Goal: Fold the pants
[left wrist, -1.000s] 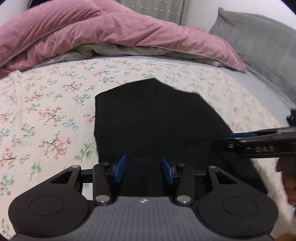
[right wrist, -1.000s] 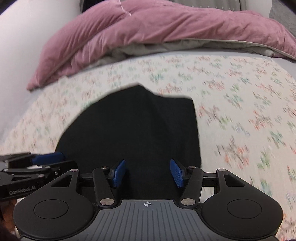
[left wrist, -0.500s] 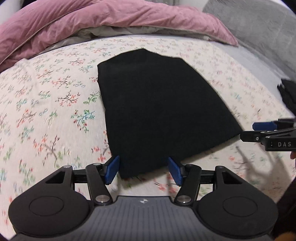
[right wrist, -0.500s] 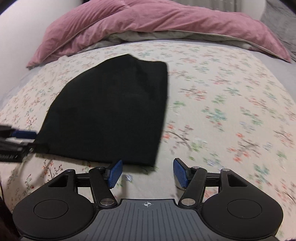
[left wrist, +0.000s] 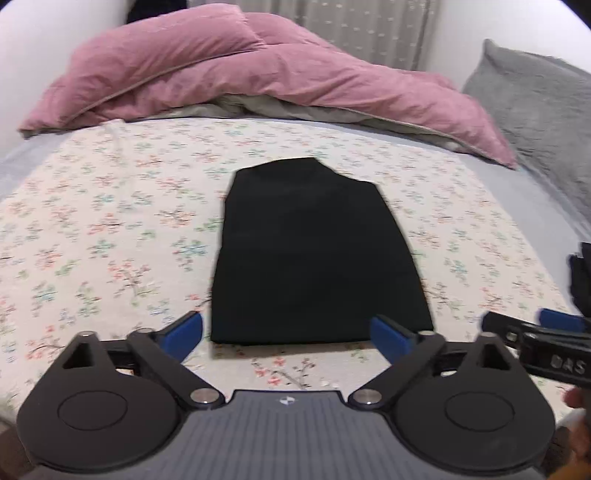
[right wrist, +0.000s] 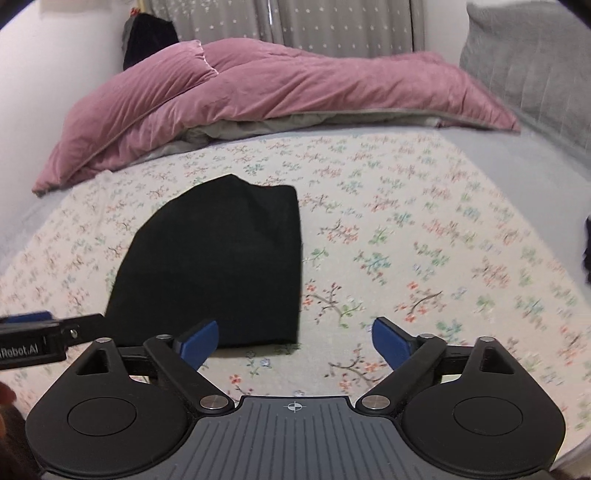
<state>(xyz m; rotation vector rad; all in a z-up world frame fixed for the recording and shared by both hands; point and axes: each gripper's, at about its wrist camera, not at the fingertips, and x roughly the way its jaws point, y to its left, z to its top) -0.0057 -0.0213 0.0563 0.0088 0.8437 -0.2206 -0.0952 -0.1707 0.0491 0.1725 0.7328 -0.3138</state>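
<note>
The black pants lie folded into a flat compact rectangle on the floral bedsheet. They also show in the right wrist view, left of centre. My left gripper is open and empty, hovering just short of the near edge of the pants. My right gripper is open and empty, near the pants' near right corner. Each gripper shows at the side of the other's view.
A pink duvet is bunched along the far side of the bed. A grey pillow lies at the far right. A dark piece of clothing sits at the right edge. Curtains hang behind.
Both grippers have pulled back from the folded pants and lifted, and their jaws have opened wider. The pants stay flat on the sheet.
</note>
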